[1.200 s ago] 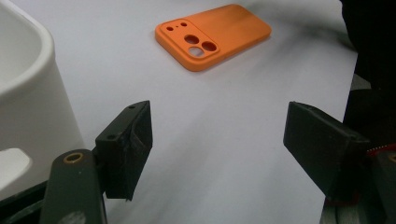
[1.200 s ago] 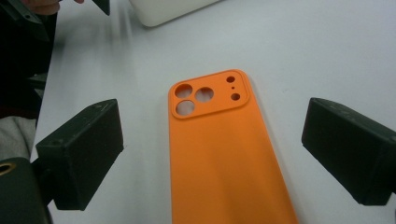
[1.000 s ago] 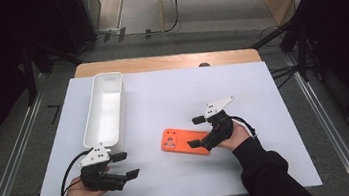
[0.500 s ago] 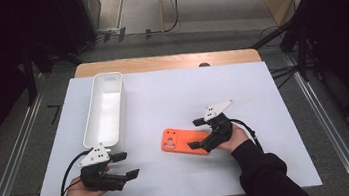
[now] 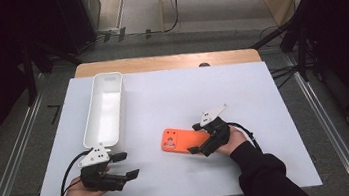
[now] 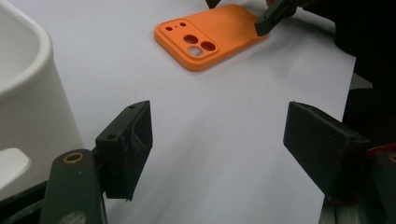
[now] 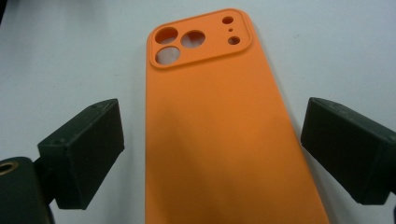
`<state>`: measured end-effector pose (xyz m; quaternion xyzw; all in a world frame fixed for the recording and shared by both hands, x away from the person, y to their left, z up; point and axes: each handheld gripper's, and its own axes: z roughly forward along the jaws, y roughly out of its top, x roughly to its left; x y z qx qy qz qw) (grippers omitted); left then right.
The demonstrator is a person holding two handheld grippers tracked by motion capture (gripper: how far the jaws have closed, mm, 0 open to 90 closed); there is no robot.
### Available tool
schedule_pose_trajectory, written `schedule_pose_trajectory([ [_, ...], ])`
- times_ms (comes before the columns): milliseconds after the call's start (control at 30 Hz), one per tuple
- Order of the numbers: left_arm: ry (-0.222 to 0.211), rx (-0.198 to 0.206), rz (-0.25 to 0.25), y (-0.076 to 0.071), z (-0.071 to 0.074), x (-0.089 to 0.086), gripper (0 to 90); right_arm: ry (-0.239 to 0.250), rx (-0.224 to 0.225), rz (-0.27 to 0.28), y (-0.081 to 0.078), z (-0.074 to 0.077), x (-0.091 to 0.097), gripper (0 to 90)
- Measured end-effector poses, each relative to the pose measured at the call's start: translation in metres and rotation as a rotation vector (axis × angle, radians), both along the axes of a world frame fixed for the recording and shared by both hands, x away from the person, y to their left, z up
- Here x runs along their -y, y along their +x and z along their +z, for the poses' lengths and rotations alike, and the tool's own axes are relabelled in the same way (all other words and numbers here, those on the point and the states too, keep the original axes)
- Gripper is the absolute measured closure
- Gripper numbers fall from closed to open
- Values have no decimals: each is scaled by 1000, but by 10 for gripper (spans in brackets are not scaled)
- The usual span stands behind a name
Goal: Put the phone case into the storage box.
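At far left, a long white plastic bin (image 5: 104, 109) on the white tabletop (image 5: 172, 179). Just below its near end, left gripper (image 5: 125, 165) resting, jaws apart, nothing between them. Farther right, near the tabletop's middle, a flat orange silicone phone case (image 5: 182, 140), camera cutouts toward the bin. Right gripper (image 5: 195, 138) straddling the case's near end, jaws spread wide and clear of both long edges. Best centred and lowered before squeezing the two edges evenly, lest the soft case buckle or slide.
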<state>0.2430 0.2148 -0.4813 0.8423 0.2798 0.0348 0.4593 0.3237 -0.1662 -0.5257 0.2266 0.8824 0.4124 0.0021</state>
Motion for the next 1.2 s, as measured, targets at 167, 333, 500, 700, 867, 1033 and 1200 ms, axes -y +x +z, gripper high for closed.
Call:
schedule_pose_trajectory([
  [167, 0, 0, 0, 0, 0, 0, 244, -36, 13, 4, -2, -2, -3, 49],
  [333, 1, -2, 0, 0, 0, 0, 244, -74, 36, -8, -5, -2, -7, 51],
  [500, 1, 0, 0, 0, 0, 0, 244, -105, 74, 2, -7, -3, -10, 51],
  [700, 2, 0, 0, 0, 0, 0, 243, -135, 120, 6, -11, -4, -13, 51],
  [867, 3, -1, 1, 0, 0, 0, 244, -146, 135, 2, -12, -5, -13, 55],
  [1033, 4, -1, -5, 0, 0, 0, 244, -150, 146, -2, -13, -5, -14, 56],
  [1200, 7, -2, -6, 0, 0, 1, 244, -150, 140, -5, -13, -5, -14, 82],
])
